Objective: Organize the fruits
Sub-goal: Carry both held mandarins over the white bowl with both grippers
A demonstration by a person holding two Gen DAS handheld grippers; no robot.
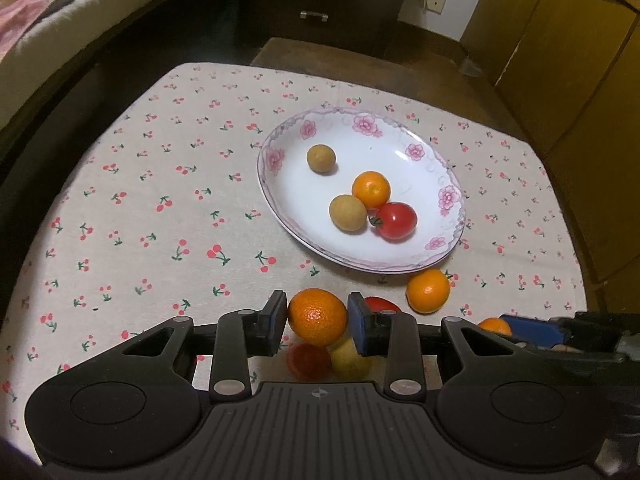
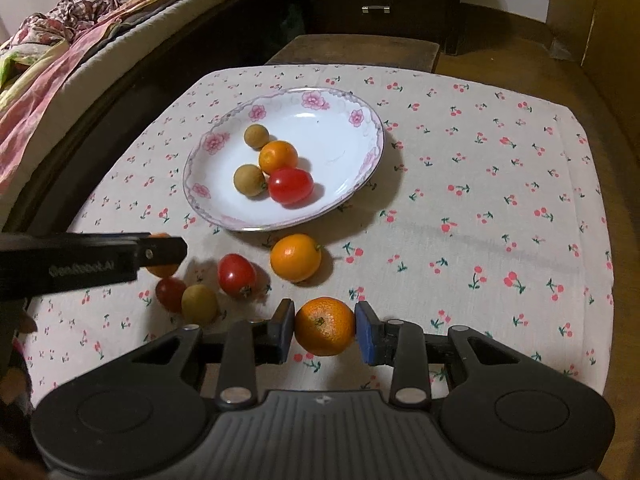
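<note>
My left gripper (image 1: 317, 312) is shut on a small orange (image 1: 318, 322), held a little above the cherry-print cloth. My right gripper (image 2: 325, 320) is shut on another small orange (image 2: 325, 334). The flowered white plate (image 2: 214, 142) holds two brownish round fruits, an orange (image 2: 278, 156) and a red tomato (image 2: 290, 185). Loose on the cloth in front of the plate lie an orange (image 2: 295, 257), two tomatoes (image 2: 236, 274) (image 2: 170, 294) and a yellow-green fruit (image 2: 199, 304). The left gripper's fingers (image 2: 160, 250) reach in from the left of the right wrist view, partly hiding their orange.
The cloth-covered table (image 2: 500, 200) has bare cloth to the right of the plate. A bed with bedding (image 2: 60, 60) runs along the left. A dark drawer chest (image 2: 376, 0) stands beyond the table, and wooden cabinets (image 1: 580, 80) stand on the right.
</note>
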